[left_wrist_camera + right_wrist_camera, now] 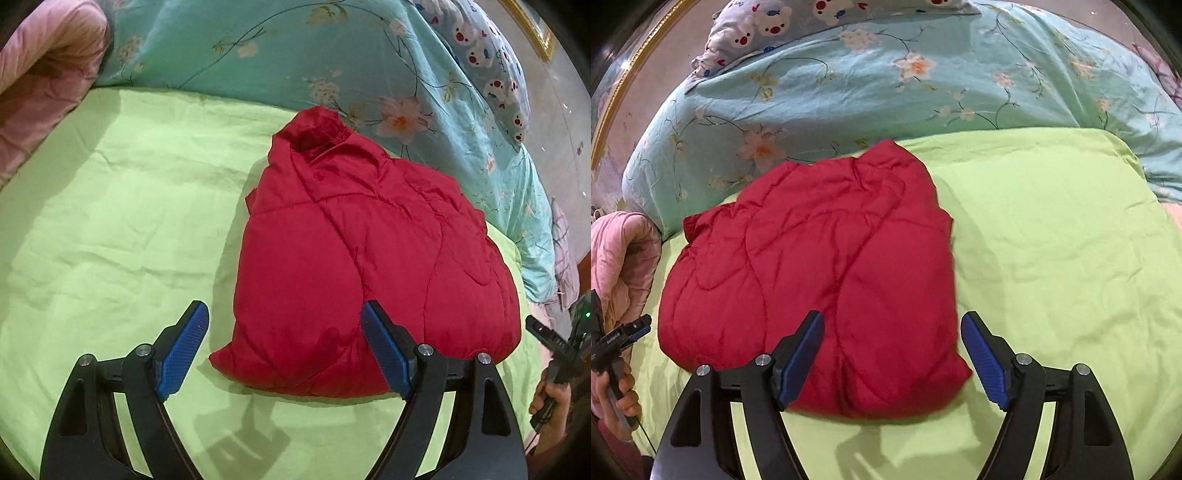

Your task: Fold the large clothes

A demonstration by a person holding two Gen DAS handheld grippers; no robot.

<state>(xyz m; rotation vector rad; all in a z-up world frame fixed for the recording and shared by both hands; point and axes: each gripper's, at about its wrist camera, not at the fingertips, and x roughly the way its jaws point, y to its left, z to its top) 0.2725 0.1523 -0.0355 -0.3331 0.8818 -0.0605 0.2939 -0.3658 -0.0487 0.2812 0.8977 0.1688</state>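
A red quilted jacket point(362, 251) lies folded into a compact bundle on the light green sheet point(110, 221); it also shows in the right wrist view point(820, 266). My left gripper point(284, 343) is open and empty, held above the jacket's near left corner. My right gripper point(892, 354) is open and empty, held above the jacket's near right corner. The other hand-held gripper shows at the right edge of the left wrist view point(554, 343) and at the left edge of the right wrist view point(620, 336).
A teal floral duvet point(295, 59) is bunched along the far side of the bed. A pink quilt point(40, 81) lies at one side. A bear-print pillow point(783, 22) lies behind the duvet. Green sheet point(1052, 240) spreads beside the jacket.
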